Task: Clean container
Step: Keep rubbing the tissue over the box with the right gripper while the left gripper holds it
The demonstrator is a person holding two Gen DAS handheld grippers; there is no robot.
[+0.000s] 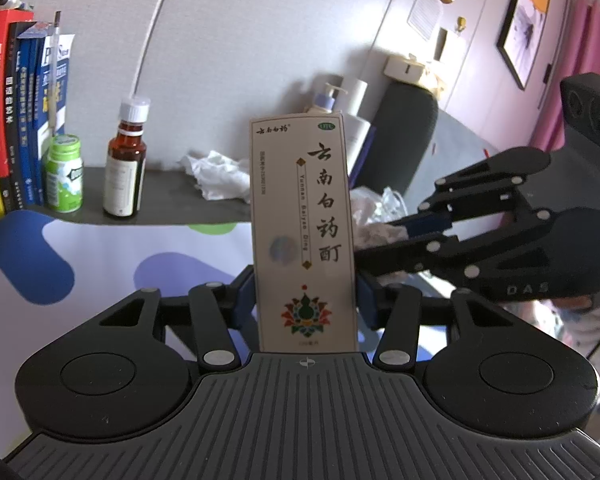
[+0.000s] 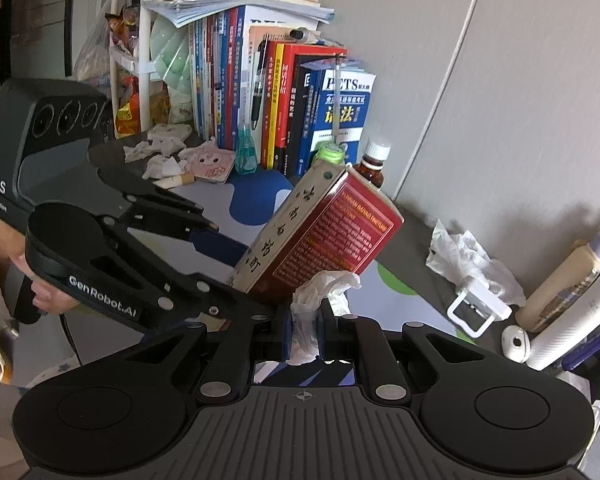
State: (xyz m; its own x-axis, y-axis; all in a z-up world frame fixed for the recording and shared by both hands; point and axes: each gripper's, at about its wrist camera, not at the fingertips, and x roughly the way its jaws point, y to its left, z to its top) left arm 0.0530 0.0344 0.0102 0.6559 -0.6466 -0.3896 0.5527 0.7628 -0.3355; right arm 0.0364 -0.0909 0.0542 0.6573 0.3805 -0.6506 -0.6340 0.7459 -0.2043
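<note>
Left gripper [image 1: 305,300]: jaws pressed on the two narrow sides of a medicine box [image 1: 303,232], gripping its lower part. In the left wrist view the box stands upright between the blue pads [image 1: 246,300], cream face with printed characters toward the camera, long axis vertical. In the right wrist view the same box [image 2: 320,232] is held in the air above the patterned mat [image 2: 256,204], tilted, top end pointing up and away toward the books [image 2: 300,100]; its red side panel faces the right camera.

Right gripper [image 2: 305,322]: jaws nearly closed, pinching a wad of white tissue [image 2: 320,292]. The tissue's free end touches the lower edge of the box's red panel. From the left wrist view this gripper [image 1: 376,240] reaches in from the right, tips at the box's right edge; the tissue shows there only as a pale blur behind the fingers.

Containers behind the box, on the dark desk [image 1: 160,196]: brown glass bottle [image 1: 125,164], white cap on, dark liquid filling most of it; green-lidded tub [image 1: 64,174] just left of it, closed, contents not visible. Pump bottle [image 2: 572,280] at far right, beside a white tube [image 2: 580,320].

Loose crumpled tissue [image 1: 216,174] lies on the desk, apart from both grippers. A hand [image 2: 40,280] grips the left tool's handle
</note>
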